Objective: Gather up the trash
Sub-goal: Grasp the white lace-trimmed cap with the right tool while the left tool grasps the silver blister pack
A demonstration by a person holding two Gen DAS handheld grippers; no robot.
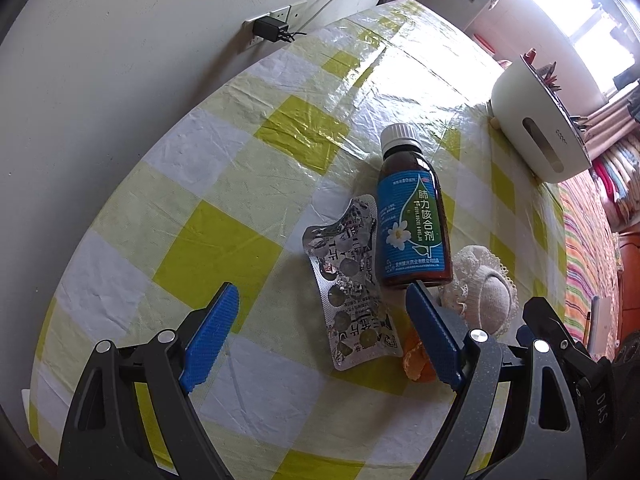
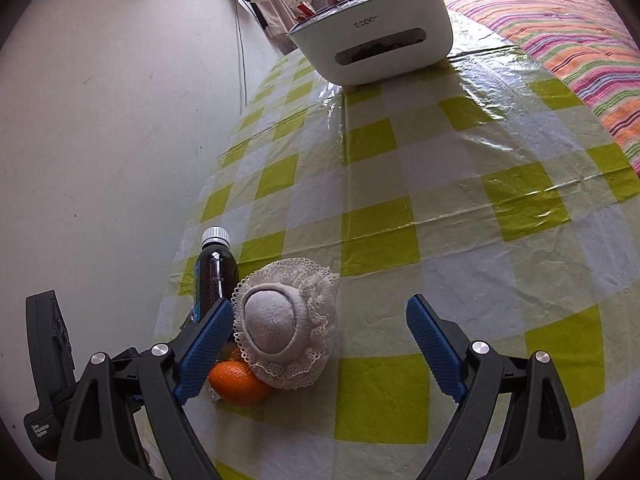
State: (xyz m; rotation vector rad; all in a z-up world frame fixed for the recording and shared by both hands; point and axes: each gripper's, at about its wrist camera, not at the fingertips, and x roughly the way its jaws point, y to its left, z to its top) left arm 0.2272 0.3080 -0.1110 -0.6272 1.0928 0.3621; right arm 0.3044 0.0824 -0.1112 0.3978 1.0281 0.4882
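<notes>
On the yellow-checked tablecloth [image 1: 224, 240] lies a used silver blister pack [image 1: 352, 284], flat between the fingers of my open left gripper [image 1: 322, 296]. Beside it lies a brown syrup bottle [image 1: 414, 208] with a blue label and white cap. An orange peel [image 1: 418, 358] sits by my left gripper's right finger. My right gripper [image 2: 320, 320] is open above a rolled grey sock with a lace cuff [image 2: 286, 320]. The same orange peel [image 2: 239, 383] and the bottle [image 2: 214, 272] lie next to its left finger. Neither gripper holds anything.
A white tissue box organiser [image 2: 374, 40] holding pens stands at the table's far end [image 1: 538, 120]. A white wall [image 1: 100, 100] with a socket and black charger [image 1: 272, 29] runs along one side. A striped bedspread [image 2: 560, 32] lies beyond the table.
</notes>
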